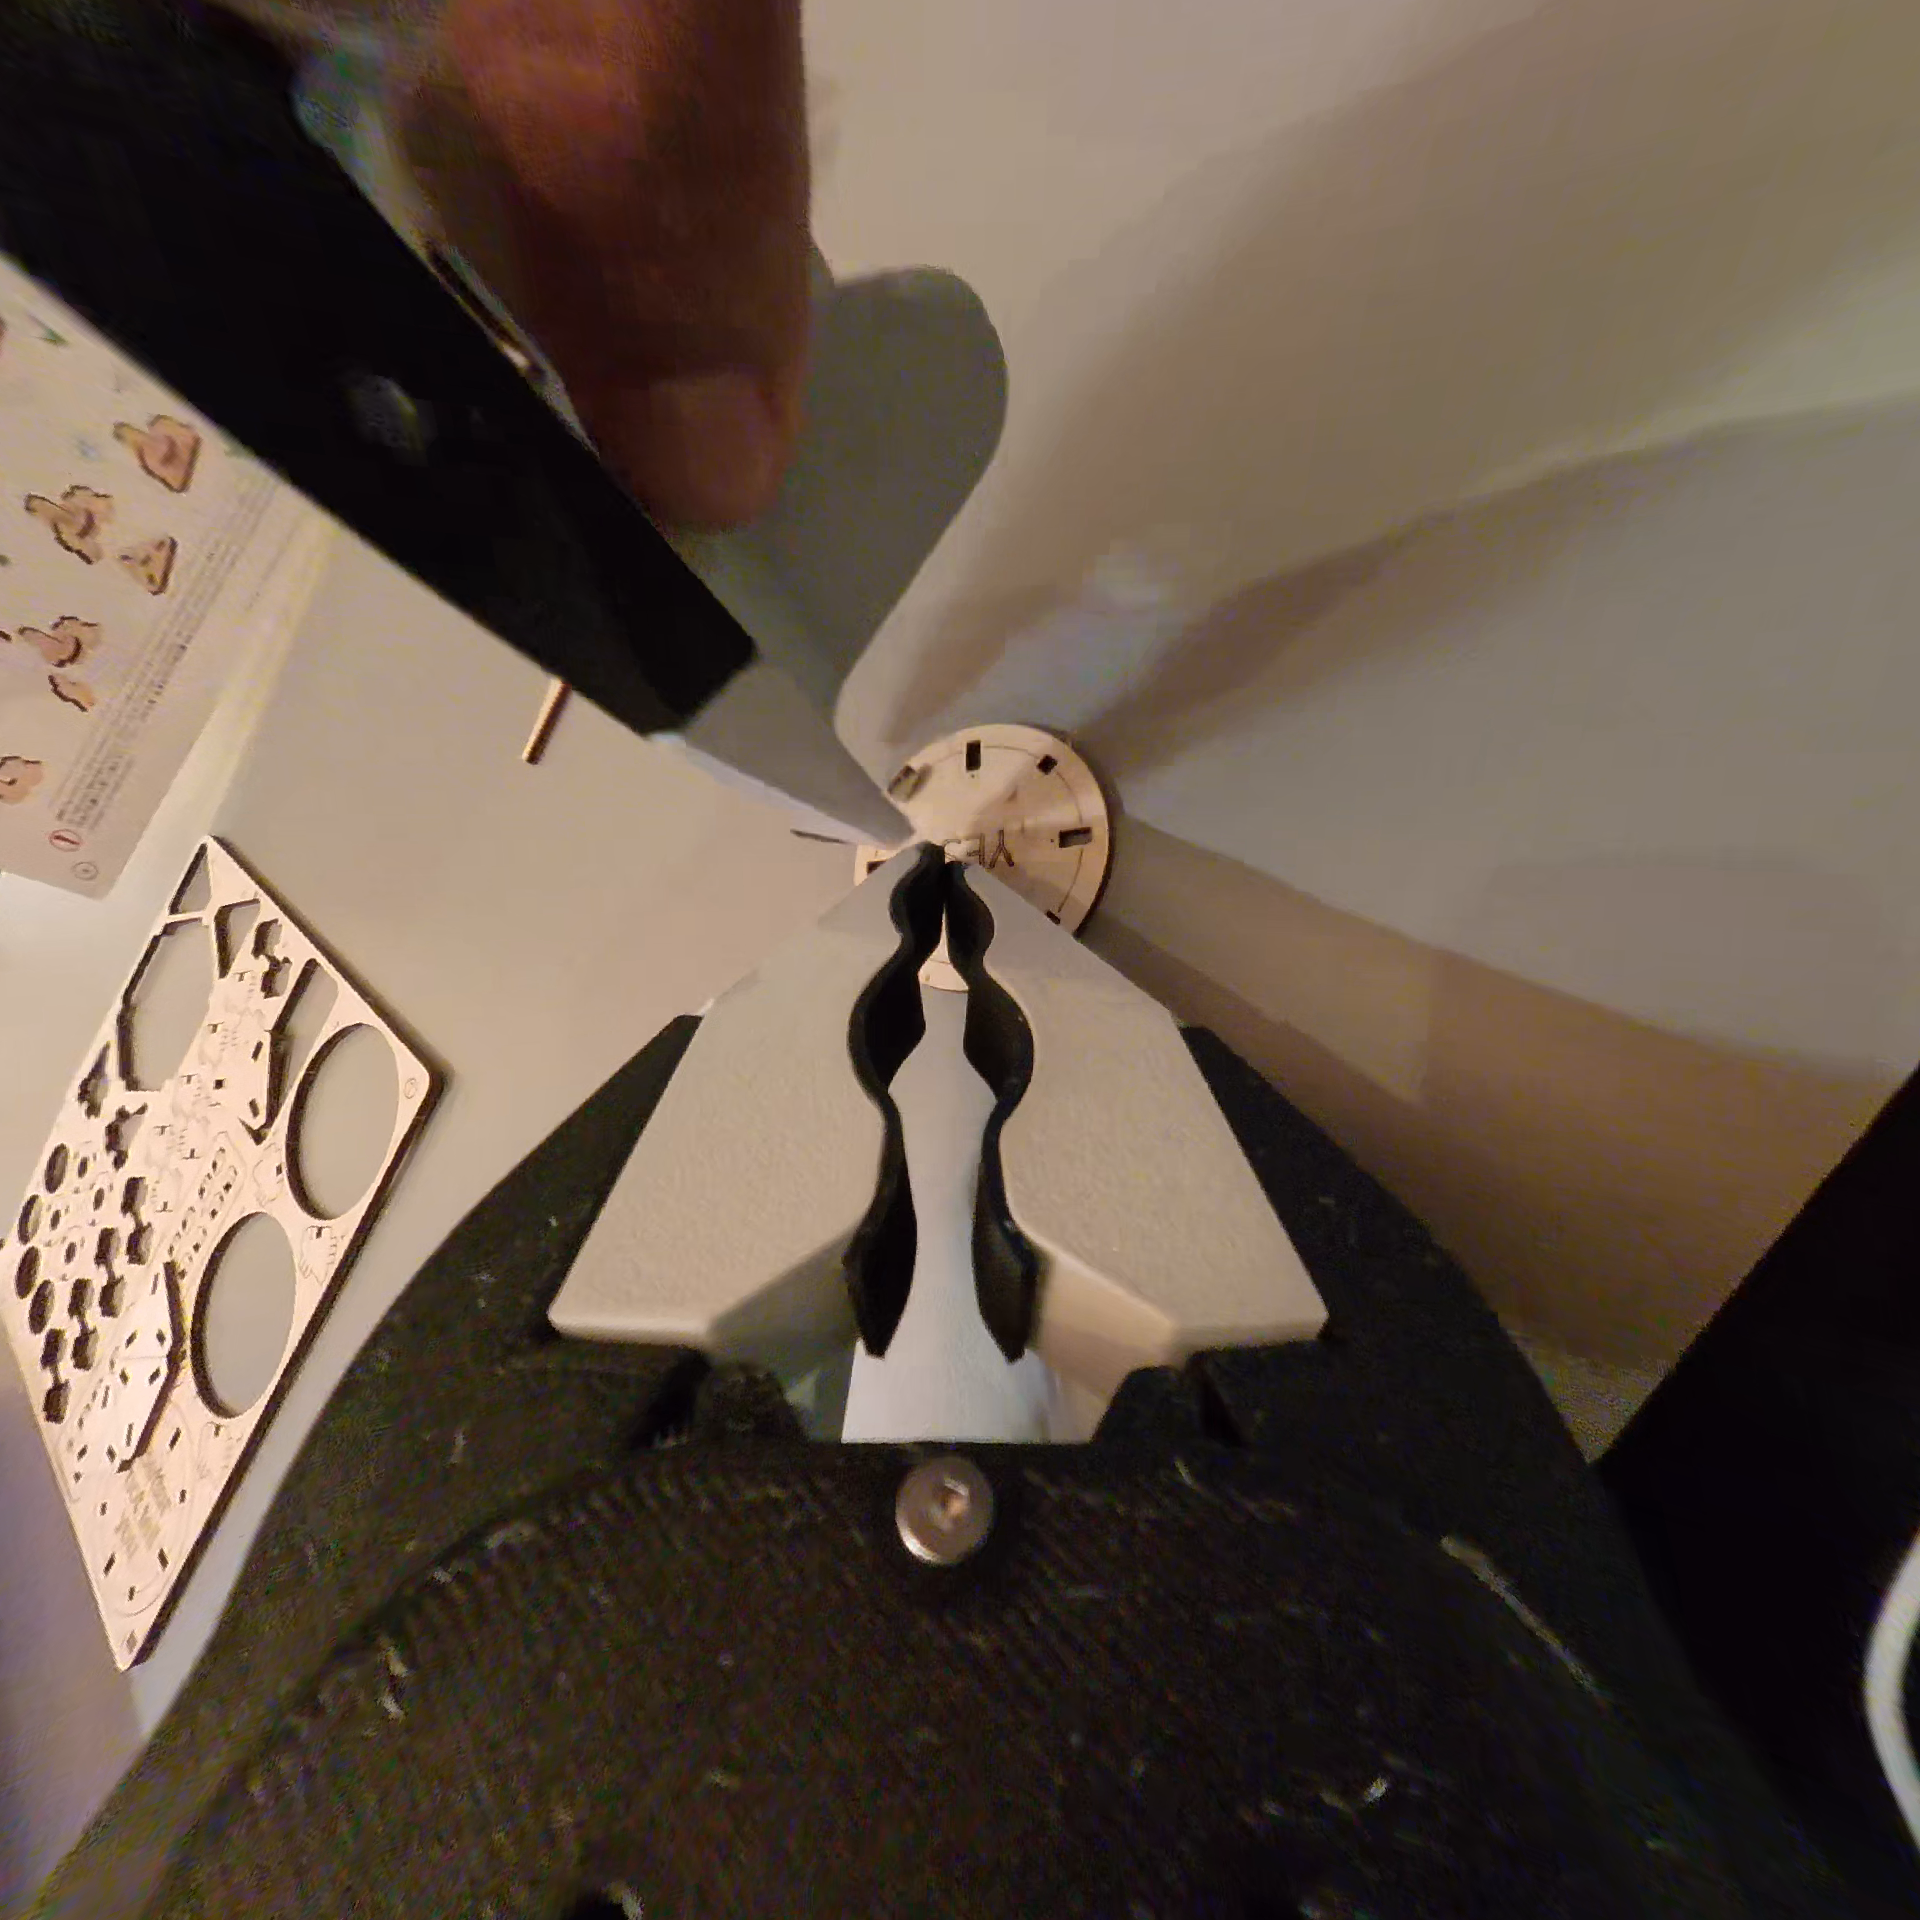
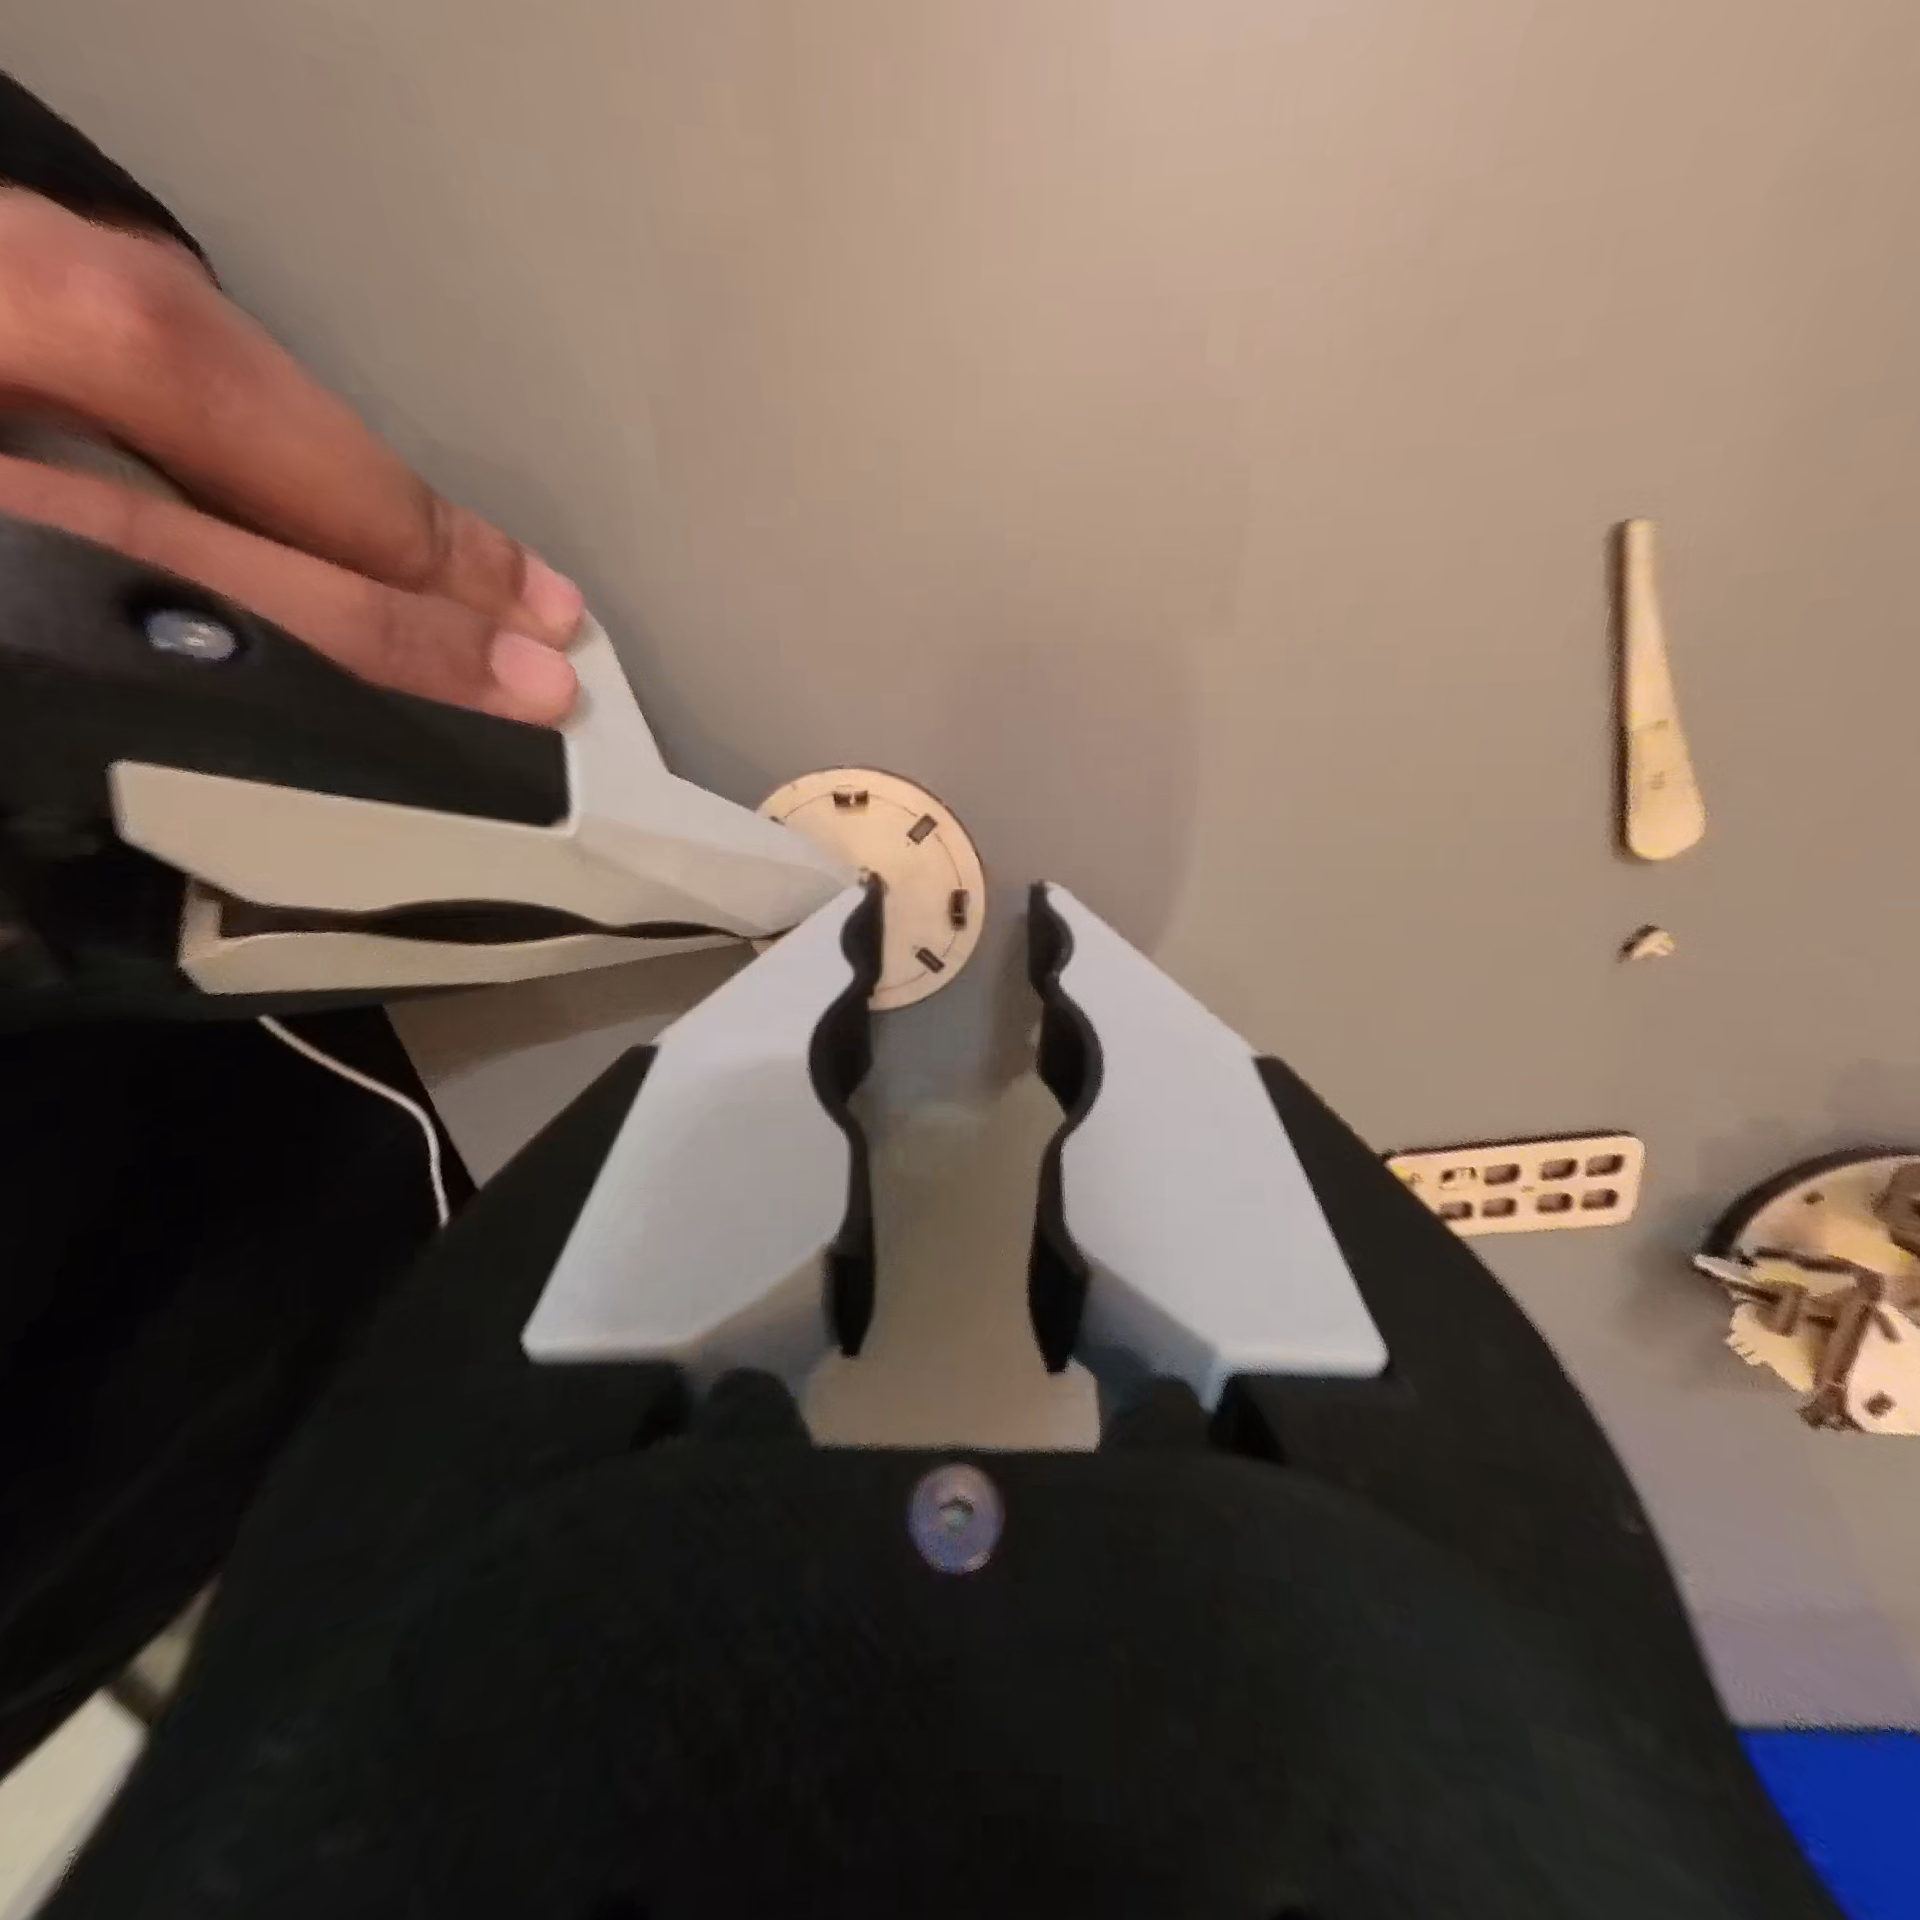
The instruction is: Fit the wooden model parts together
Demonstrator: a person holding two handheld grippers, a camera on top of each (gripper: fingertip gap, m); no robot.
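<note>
Round, pale wooden disc (image 2: 920,873) with small slots around its rim, flat on the grey surface (image 2: 1247,416), directly at the tips of both pairs of fingers.

Left gripper (image 1: 940,854) with its fingers closed tip to tip, the point resting at about the middle of the disc (image 1: 1003,805). Cannot tell whether anything small is pinched at that point. From the right wrist view, the same gripper (image 2: 821,894) reaching in low and nearly level from the left, a hand (image 2: 260,468) laid along its top, fingertips stretched toward the grey fingers.

Right gripper (image 2: 951,891) with its fingers spread apart and gripping nothing. One fingertip (image 2: 860,904) over the disc near its middle, almost touching the left gripper's point. The other fingertip (image 2: 1039,899) just past the disc's edge, over bare surface. Right gripper angled steeply down onto the disc.

Farther out, to the left of the left fingers: a short thin rod (image 1: 542,727), a printed sheet with drawings (image 1: 125,582), and a flat wooden panel with punched-out holes (image 1: 208,1195).

To the right of the right fingers, well apart: a long slim wooden piece (image 2: 1652,707), a tiny wooden fragment (image 2: 1647,943), a small slotted wooden strip (image 2: 1517,1184), and a partly built wooden assembly (image 2: 1829,1320).
</note>
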